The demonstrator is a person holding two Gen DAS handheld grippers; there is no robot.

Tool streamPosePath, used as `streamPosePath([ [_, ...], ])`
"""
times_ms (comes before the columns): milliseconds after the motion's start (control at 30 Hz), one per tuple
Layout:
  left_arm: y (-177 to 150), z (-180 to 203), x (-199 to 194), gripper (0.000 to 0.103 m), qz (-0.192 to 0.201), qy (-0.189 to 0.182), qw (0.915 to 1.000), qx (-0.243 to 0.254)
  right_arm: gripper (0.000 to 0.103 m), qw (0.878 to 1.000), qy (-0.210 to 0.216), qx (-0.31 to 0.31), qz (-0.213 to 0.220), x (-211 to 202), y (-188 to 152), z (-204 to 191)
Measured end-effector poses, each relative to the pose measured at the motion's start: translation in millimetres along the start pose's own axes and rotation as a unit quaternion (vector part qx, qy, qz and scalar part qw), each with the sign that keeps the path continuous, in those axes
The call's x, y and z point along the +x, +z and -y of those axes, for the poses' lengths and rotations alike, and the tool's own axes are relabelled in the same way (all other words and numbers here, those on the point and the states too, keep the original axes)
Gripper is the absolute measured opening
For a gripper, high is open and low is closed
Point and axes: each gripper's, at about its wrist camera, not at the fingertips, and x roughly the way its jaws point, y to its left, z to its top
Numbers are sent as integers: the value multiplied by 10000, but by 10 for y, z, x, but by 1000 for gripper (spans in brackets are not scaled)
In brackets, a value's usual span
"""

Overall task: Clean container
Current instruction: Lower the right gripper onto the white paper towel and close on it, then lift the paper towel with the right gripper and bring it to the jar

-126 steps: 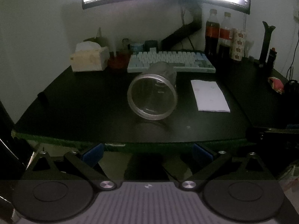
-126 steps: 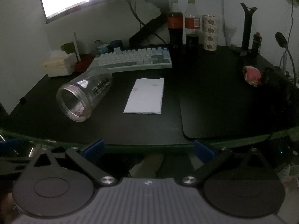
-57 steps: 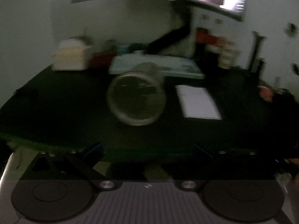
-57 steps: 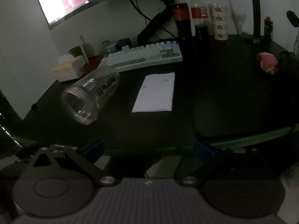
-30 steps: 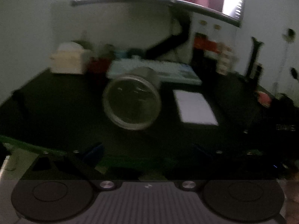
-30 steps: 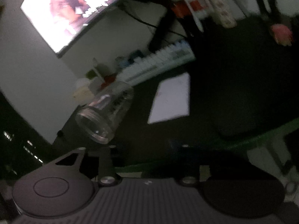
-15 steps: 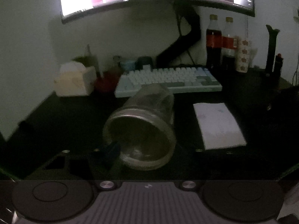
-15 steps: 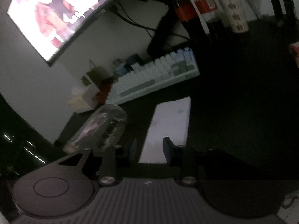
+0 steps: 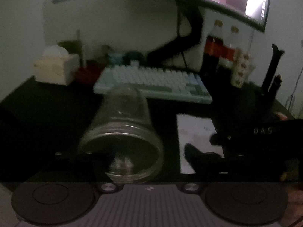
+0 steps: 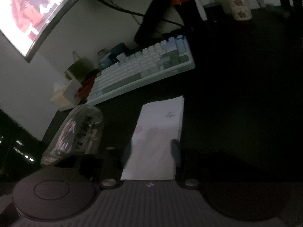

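Since the earlier frames both hands have come in from the desk's near edge: the clear container (image 9: 121, 136), which sat well ahead of the left tongs (image 9: 149, 162), now fills the lower middle of the left view, and the white tissue (image 10: 159, 136), once out in the middle of the desk (image 10: 236, 104), now lies right under the right tongs (image 10: 151, 151).

The container lies on its side near the front of the desk, mouth toward the left camera, base toward the keyboard (image 9: 151, 83). That pose leaves the inside reachable from the front, which suits wiping it out. The left tongs are opening; in this dark, blurred view their fingers seem to straddle the rim without pressing on it, probably so as to steady the container against rolling.

The tissue lies flat just beside the container, on its right. The right tongs are opening too, their blue-tipped fingers (image 10: 175, 151) spread over the near end of the sheet with nothing pinched. My reading is that the tissue is meant as the wiping cloth, so this hand picks it up while the other holds the container.
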Motion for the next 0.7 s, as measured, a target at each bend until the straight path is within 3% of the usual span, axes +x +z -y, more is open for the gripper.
streamPosePath([
  [67,44,40,98,72,-128,117,9998,-20,64,9998,-133,-152,-66,55,-7,-26],
  [100,58,63,136,63,-133,199,9997,-31,64,9996,-165,-234,-88,84,-23,-38],
  [167,64,92,182,53,-56,534,9985,-55,60,9991,-193,-379,-41,118,-66,-57],
  [233,50,76,165,44,49,548,9985,-14,36,9982,-288,-513,84,137,-89,-68],
  [267,42,65,152,44,100,521,9986,14,10,9976,-364,-582,109,154,-100,-68],
  [300,35,50,137,41,131,414,9990,51,4,9967,-445,-664,139,166,-110,-68],
  [333,29,31,121,31,151,265,9995,93,4,9964,-441,-712,148,167,-117,-60],
  [367,24,6,115,10,73,-24,9999,119,4,9970,-353,-680,138,153,-117,-35],
  [433,-9,-50,102,9,7,-421,9990,163,4,9983,-197,-535,147,105,-110,31],
  [567,-121,-101,18,8,221,-650,9957,615,4,9983,-59,-436,387,-97,-74,123],
  [700,-241,-183,-133,8,262,-1264,9856,1087,4,9972,215,-355,623,-386,-4,157],
])
